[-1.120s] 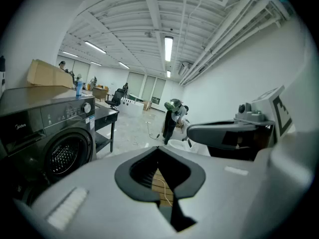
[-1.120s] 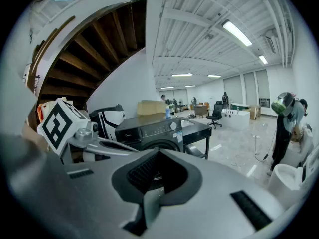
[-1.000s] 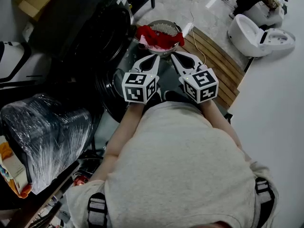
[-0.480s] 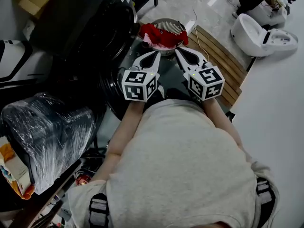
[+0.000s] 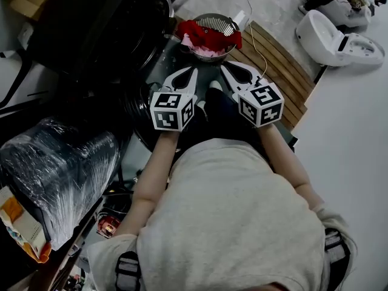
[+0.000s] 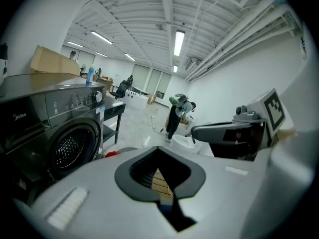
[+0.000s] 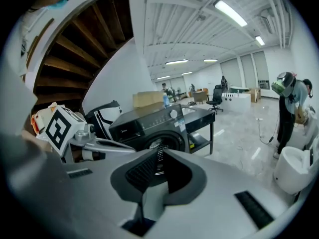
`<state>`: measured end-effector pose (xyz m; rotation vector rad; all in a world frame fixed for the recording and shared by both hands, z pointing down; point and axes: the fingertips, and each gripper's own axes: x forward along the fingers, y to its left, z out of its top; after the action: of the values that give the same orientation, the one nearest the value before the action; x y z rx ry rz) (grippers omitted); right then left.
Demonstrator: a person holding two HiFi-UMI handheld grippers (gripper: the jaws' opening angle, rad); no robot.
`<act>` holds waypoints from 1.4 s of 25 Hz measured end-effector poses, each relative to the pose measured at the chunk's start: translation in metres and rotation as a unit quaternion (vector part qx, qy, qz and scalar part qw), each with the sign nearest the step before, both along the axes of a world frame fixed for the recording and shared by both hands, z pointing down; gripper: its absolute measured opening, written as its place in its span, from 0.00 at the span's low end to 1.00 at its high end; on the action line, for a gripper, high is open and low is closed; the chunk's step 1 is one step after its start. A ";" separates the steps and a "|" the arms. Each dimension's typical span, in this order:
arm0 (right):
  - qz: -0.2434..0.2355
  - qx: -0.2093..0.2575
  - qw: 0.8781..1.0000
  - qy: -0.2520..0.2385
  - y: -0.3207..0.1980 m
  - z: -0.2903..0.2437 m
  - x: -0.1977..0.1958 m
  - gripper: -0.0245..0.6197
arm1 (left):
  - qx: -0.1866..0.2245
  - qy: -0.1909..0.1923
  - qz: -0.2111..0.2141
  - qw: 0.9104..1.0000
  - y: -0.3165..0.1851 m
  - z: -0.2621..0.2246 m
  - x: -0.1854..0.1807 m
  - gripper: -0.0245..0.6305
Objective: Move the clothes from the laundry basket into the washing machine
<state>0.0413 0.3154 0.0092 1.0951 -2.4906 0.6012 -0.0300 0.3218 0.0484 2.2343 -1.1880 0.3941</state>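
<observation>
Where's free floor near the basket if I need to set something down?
Bare floor opens on the right, bordered by the wooden slats and the white plastic unit. The left is crowded: the washing machine and a plastic-wrapped bundle close in beside the basket.

Head view dim, underexposed: washing machine [image 5: 103, 29] near-black at 10 o'clock, pale floor [image 5: 351, 132] brighter at 3 o'clock. Gripper views bright, ceiling tubes [image 6: 179, 43] glaring at 12 o'clock. Fisheye bending, black corners, foreground at 6 o'clock soft.
</observation>
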 end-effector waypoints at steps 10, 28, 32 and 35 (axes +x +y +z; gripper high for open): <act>-0.058 -0.067 0.996 0.020 -0.116 0.066 0.005 0.05 | -0.070 -0.007 -0.040 0.997 -0.095 0.064 0.003 0.05; -0.120 -0.179 0.976 0.037 -0.285 0.316 -0.003 0.24 | -0.171 0.009 -0.069 0.983 -0.231 0.246 0.021 0.05; -0.108 -0.187 0.975 0.057 -0.302 0.400 -0.006 0.24 | -0.181 0.012 -0.081 0.980 -0.247 0.313 0.017 0.05; -0.109 -0.196 0.972 0.067 -0.301 0.455 -0.016 0.25 | -0.193 0.017 -0.079 0.978 -0.247 0.354 0.019 0.05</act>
<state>0.0249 0.0140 0.4644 0.6789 -2.2081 0.8729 -0.0113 0.0753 0.4022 1.7958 -1.1496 0.4748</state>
